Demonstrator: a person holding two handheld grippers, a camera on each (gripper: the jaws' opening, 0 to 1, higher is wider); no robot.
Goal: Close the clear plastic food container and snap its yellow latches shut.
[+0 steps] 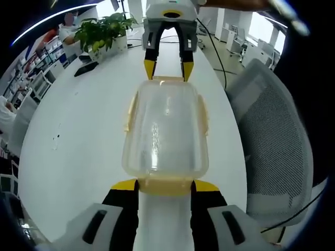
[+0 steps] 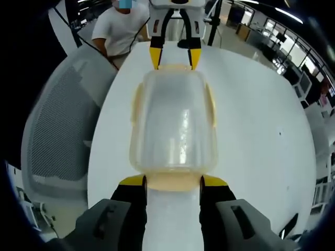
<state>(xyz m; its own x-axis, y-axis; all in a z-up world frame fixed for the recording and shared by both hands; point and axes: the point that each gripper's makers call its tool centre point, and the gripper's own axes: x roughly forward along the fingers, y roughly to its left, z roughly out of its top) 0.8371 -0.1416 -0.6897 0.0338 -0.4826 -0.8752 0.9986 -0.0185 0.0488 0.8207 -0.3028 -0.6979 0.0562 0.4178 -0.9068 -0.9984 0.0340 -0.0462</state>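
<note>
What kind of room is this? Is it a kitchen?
Probably an office, not a kitchen. There's a long white table, a grey mesh office chair, a potted plant, and more desks behind.

I see a white table point(image 1: 78, 141), a grey mesh chair point(image 1: 272, 151) beside it, a potted plant point(image 1: 102, 31) at its far end, and a person in a white shirt point(image 2: 121, 29) standing.

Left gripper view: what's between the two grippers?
The clear container, lid on, spans the gap between the left gripper and the right gripper, a yellow end latch at each. The white table is beneath.
</note>
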